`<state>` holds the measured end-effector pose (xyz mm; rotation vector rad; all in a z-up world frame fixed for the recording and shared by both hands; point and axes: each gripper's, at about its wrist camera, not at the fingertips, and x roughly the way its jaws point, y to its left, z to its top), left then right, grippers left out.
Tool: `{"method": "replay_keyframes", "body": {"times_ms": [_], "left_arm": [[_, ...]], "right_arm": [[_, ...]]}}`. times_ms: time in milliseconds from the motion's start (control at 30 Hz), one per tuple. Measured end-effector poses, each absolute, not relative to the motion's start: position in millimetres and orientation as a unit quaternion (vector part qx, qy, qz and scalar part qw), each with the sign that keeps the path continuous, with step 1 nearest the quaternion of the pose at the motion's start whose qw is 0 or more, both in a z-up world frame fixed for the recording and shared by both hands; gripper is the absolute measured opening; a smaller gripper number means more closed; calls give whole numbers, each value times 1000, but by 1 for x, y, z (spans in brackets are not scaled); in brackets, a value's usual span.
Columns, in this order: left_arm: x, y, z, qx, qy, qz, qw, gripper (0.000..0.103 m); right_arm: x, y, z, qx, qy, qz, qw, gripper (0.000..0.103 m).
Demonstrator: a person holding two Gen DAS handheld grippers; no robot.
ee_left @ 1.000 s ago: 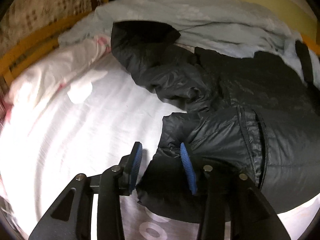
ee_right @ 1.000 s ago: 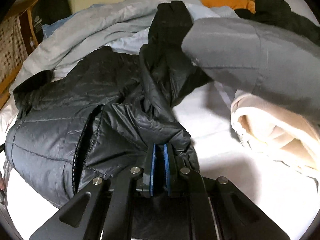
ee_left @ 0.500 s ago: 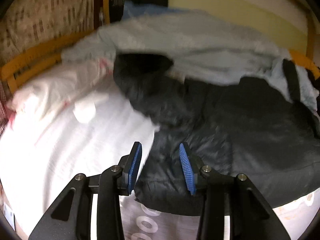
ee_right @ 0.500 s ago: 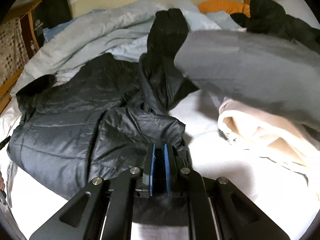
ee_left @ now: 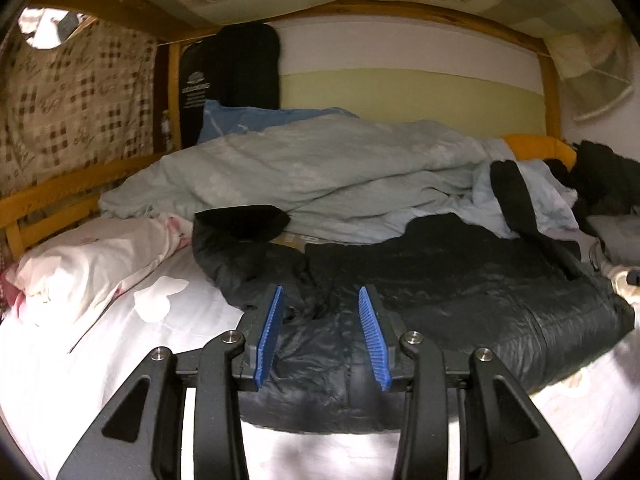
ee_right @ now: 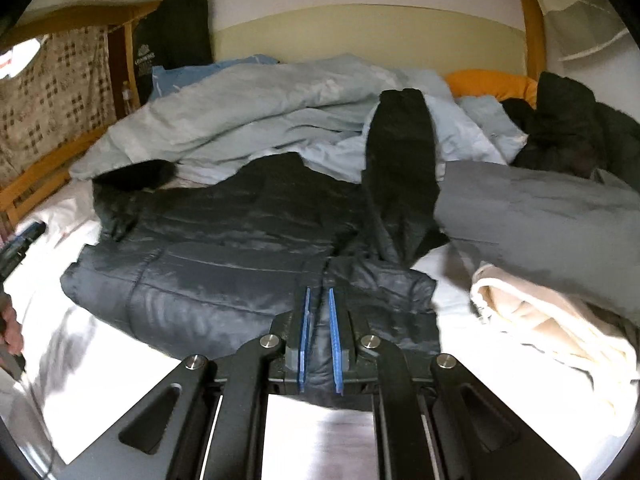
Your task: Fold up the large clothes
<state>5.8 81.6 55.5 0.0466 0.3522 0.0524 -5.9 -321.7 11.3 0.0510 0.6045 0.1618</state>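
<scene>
A black quilted puffer jacket (ee_left: 460, 300) lies spread across the white sheet, its hem toward me and its sleeves pointing to the far end of the bed. My left gripper (ee_left: 320, 290) is at the hem's left corner. Its blue pads stand well apart, with bunched jacket fabric filling the gap. My right gripper (ee_right: 319, 290) is shut on the jacket (ee_right: 240, 248) at the hem's right part, with a thin fold between nearly touching pads. One sleeve (ee_right: 400, 168) runs up onto the duvet. At the left edge of the right wrist view is a hand (ee_right: 10, 326).
A pale blue-grey duvet (ee_left: 320, 160) is heaped behind the jacket. A white pillow (ee_left: 88, 272) lies at the left by the wooden bed rail (ee_left: 48, 196). On the right are a grey garment (ee_right: 540, 216), a cream one (ee_right: 540, 328) and black clothes (ee_right: 568, 120).
Both grippers have risen and tipped up, so the far wall and bed frame now show. The jacket's crumpled front has been drawn out and now lies flatter and wider.
</scene>
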Motion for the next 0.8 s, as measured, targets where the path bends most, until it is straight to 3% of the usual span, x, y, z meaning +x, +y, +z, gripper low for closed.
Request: {"method": "replay_keyframes", "body": {"times_ms": [67,200,333,400,467,667,800], "left_arm": [[7,77,54,29,177,20,984,39],[5,71,52,37,176,14,984,54],[3,64,50,48,176,4,983,57],[5,59,47,52,184,-4,982,66],[8,55,41,53,195,-10,979,68],[14,39,22,17,262,-54,963,69],[14,21,12,53,266,-56,961,70]], "right_arm": [[-5,-322,9,20,298,74,952,10],[0,-324,2,23,309,68,948,10],[3,-326,-1,27,310,63,948,11],[4,-325,-3,29,313,63,947,15],[8,-322,-9,28,320,63,945,20],[13,-297,-33,2,344,74,936,20],[10,-286,-36,-19,333,75,940,36]]}}
